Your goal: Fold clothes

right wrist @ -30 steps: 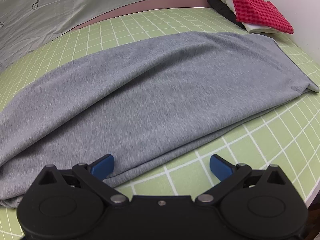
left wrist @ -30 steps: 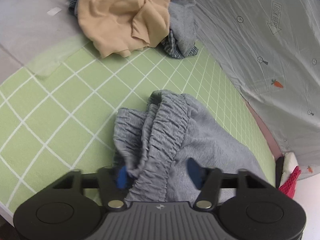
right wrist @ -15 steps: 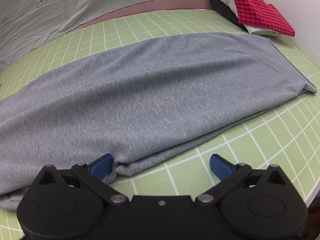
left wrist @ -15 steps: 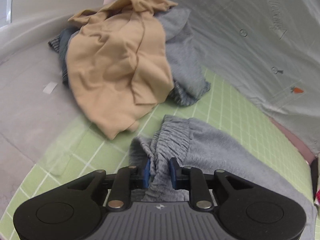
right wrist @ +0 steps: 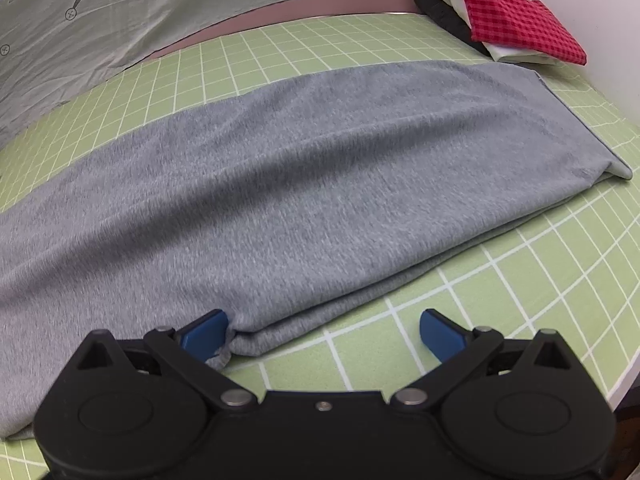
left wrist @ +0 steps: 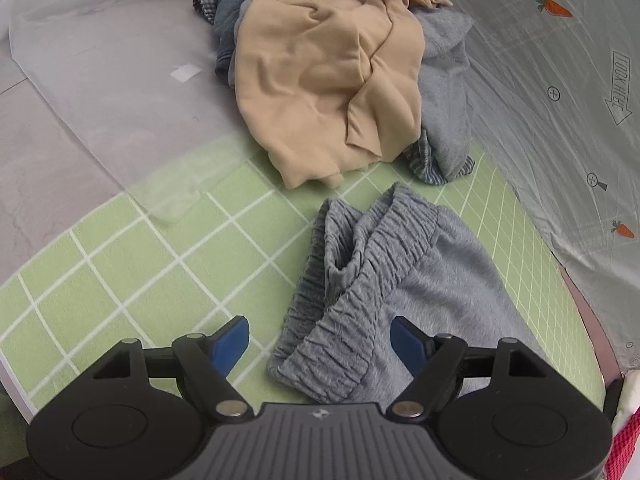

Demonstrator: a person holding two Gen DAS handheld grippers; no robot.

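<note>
Grey sweatpants lie folded lengthwise on the green grid mat. Their gathered elastic waistband [left wrist: 360, 280] is bunched and lies between the fingers of my left gripper [left wrist: 320, 344], which is open and holds nothing. In the right wrist view the long grey leg section [right wrist: 300, 200] stretches across the mat [right wrist: 500, 300]. My right gripper [right wrist: 324, 330] is open at the near folded edge; its left fingertip [right wrist: 206, 330] touches the cloth.
A heap of unfolded clothes, tan garment [left wrist: 328, 76] on top of grey and denim ones, lies beyond the waistband. A carrot-print sheet [left wrist: 560, 80] borders the mat. A stack topped by red checked cloth [right wrist: 516, 16] sits at the far corner.
My left gripper was shut on the waistband half a second ago and has opened, leaving the waistband on the mat. My right gripper stayed open and edged closer to the folded edge.
</note>
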